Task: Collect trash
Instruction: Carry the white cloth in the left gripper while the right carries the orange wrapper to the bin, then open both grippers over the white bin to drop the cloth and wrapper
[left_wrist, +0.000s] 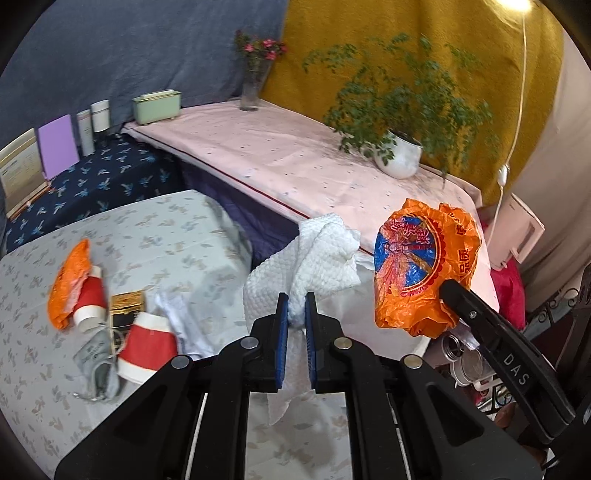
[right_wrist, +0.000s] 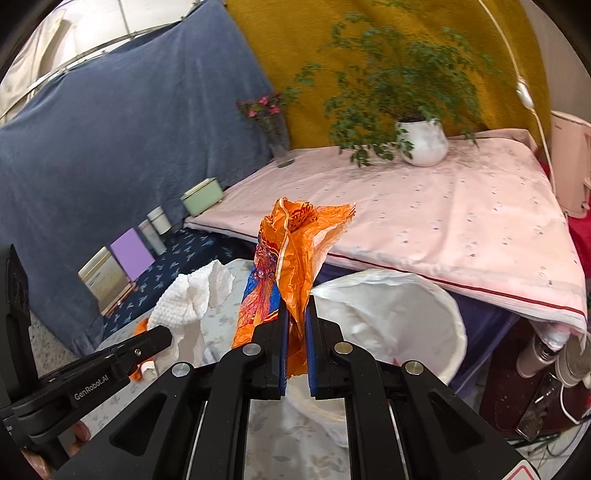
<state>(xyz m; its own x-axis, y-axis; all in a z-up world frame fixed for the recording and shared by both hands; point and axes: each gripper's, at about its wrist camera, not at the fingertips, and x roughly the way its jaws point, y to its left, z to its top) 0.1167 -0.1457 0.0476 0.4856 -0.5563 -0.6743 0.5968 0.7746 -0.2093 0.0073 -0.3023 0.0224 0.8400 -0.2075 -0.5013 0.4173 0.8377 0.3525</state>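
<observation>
Over on the far left of the pale leaf-print tabletop (left_wrist: 155, 229) there's still a little pile of junk: a crumpled orange plastic wrapper (left_wrist: 68, 284) lying against a tipped-over red-and-white paper cup (left_wrist: 89, 303), a small gold-and-black box (left_wrist: 126, 307) just beside that, a second red-and-white paper cup (left_wrist: 147, 347) on its side, and a grey fabric pouch (left_wrist: 96, 363) touching it. Moving right, the left gripper (left_wrist: 296, 306) has its blue-padded jaws pinched down narrow on a wadded white textured paper towel (left_wrist: 314, 258), held up off the table. Right next to it, the right gripper (right_wrist: 296, 314) is clamped tight on a scrunched orange plastic bag with a red-and-blue print (right_wrist: 291, 266), also lifted up in the air. Just past that bag, in the right wrist view, sits a round bin lined with a white plastic bag (right_wrist: 424, 317), mouth open. Behind it all is a pink-sheeted surface (right_wrist: 443, 221) with a white potted green plant (right_wrist: 423, 142).
</observation>
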